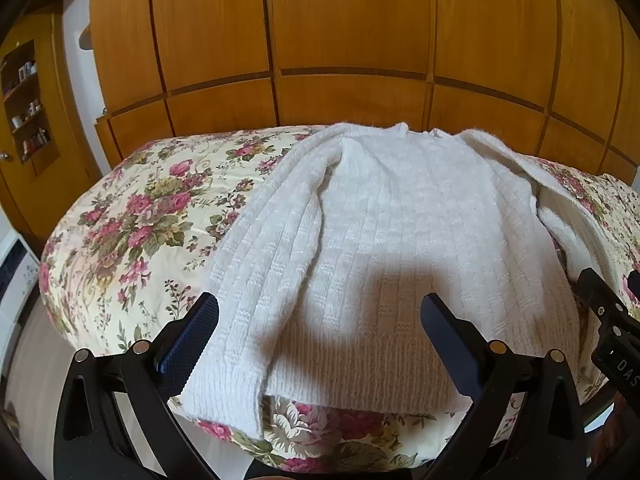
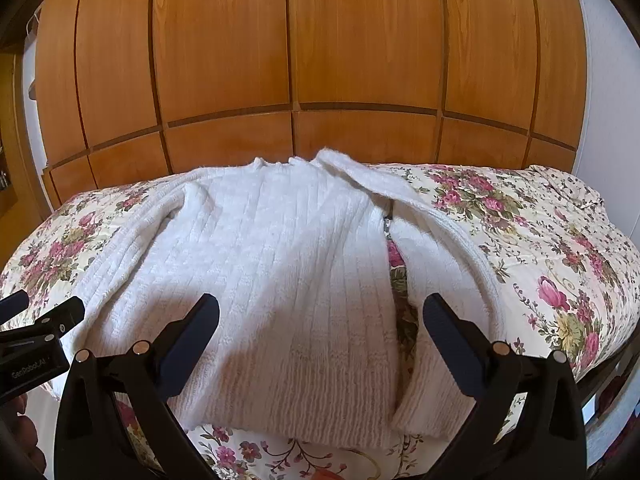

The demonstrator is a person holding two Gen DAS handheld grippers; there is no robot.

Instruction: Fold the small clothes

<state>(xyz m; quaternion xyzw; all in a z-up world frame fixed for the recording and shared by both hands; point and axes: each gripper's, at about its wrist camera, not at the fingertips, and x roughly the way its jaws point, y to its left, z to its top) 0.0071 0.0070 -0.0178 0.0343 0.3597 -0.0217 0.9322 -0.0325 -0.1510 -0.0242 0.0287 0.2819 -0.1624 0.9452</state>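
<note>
Sweater [image 1: 392, 240] first: a white ribbed knit one, spread flat on a bed [image 1: 132, 216] covered in a cream quilt with pink roses and green leaves. Its neck lies at the far edge of the bed, toward a tall wooden wardrobe [image 1: 352, 32] that fills the wall behind, and its hem lies at the near edge, close to the two tools. One sleeve [image 1: 256, 264] runs straight down beside the body on the left, its cuff reaching the near edge of the quilt. The other sleeve [image 2: 440, 264] runs down the right side, a narrow strip of flowered quilt showing between it and the body.

Both tools hover above the hem end, tilted downward. The left gripper [image 1: 320, 320] has its jaws spread wide with nothing pinched; one blue pad [image 1: 188, 340] sits over the left sleeve's cuff area, the other over the body of the sweater. The right gripper [image 2: 320, 320] is equally wide and grips nothing either, its fingers straddling the lower right part of the body and the right sleeve. Whether any pad actually touches the wool I cannot tell. Each tool shows at the edge of the other's view, so they sit side by side. Shelves [image 1: 28, 104] with small bottles stand off to the far left.
</note>
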